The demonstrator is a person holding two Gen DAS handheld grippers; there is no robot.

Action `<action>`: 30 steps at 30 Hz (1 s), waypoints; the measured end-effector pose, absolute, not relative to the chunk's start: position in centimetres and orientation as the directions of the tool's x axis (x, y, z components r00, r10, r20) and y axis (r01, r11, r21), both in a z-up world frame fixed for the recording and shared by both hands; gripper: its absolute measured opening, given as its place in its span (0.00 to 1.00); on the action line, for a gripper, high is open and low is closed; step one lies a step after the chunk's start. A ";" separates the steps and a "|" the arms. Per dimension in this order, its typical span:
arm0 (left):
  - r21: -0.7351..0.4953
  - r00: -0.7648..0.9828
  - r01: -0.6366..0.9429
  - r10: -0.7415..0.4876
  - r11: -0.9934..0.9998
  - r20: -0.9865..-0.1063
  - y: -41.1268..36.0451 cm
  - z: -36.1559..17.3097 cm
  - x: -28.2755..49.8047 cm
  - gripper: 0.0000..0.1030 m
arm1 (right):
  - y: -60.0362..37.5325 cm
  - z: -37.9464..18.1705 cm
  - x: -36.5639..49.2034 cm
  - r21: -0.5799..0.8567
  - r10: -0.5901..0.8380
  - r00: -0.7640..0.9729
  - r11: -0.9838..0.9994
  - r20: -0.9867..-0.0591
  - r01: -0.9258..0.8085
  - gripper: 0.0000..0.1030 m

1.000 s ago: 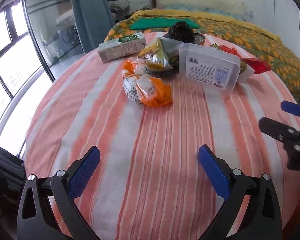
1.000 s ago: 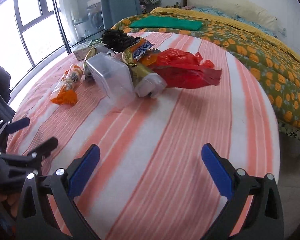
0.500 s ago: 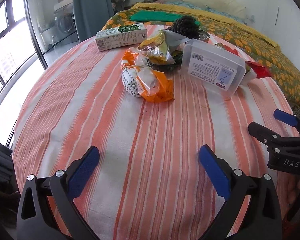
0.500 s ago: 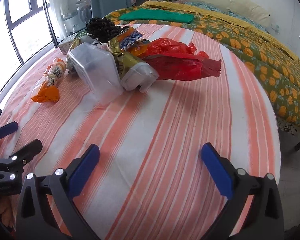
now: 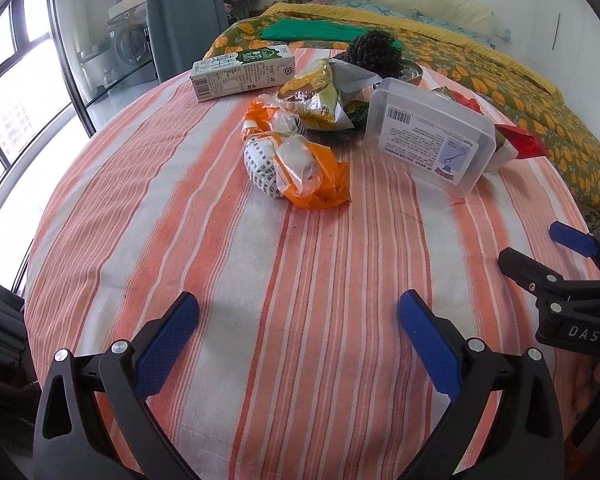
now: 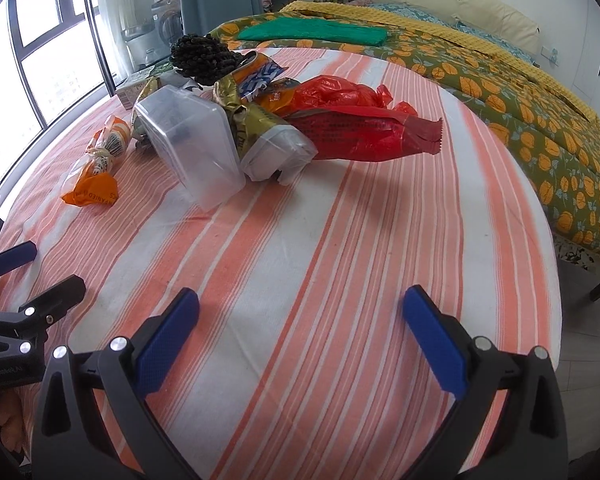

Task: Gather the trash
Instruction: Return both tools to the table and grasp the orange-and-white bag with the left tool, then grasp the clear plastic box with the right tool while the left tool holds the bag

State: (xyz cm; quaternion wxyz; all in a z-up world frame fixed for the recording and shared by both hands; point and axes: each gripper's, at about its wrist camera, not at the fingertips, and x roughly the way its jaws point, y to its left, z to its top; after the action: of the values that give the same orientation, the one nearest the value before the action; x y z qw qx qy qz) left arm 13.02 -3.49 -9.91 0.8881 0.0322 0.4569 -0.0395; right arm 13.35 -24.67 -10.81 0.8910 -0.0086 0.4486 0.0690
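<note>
Striped tablecloth (image 5: 228,264) trash pile (image 5: 300,152) looms nearer; both grippers' fingers (image 5: 166,338) stay spread, empty.

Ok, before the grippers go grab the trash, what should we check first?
1. Left gripper open and empty: ok.
2. Right gripper open and empty: ok.
3. Bare tablecloth between the left gripper and the orange wrapper: ok.
4. Clear plastic box leans on the other wrappers, so it may slip if they get pulled: not ok.
5. Red wrapper has a free end to pinch: ok.
6. A bin or bag for the trash: cannot tell, none in view.
</note>
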 end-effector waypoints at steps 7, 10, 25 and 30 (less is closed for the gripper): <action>-0.032 0.597 0.075 -0.070 0.997 -0.799 -3.0 -8.7 18.5 0.96 | -24.6 -10.8 13.4 0.046 0.114 0.588 0.990 -0.801 -0.130 0.96; -0.030 0.586 0.038 -0.047 0.999 -0.809 -2.3 -9.2 20.5 0.90 | -24.6 -10.8 13.4 0.046 0.114 0.588 0.990 -0.801 -0.130 0.96; -0.081 0.557 0.244 -0.207 0.967 -0.804 -0.1 -8.9 15.1 0.74 | -24.6 -10.7 13.3 0.043 0.110 0.589 0.991 -0.800 -0.127 0.96; -0.048 0.588 0.192 -0.154 0.980 -0.794 0.1 -9.5 15.5 0.80 | -24.6 -10.7 13.2 0.043 0.110 0.590 0.991 -0.800 -0.127 0.96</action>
State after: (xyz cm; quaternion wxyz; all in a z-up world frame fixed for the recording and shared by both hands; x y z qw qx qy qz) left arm 15.47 0.06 -9.55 0.8908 0.0213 0.4433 -0.0973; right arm 13.23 -24.61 -10.74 0.8916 -0.0095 0.4479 0.0666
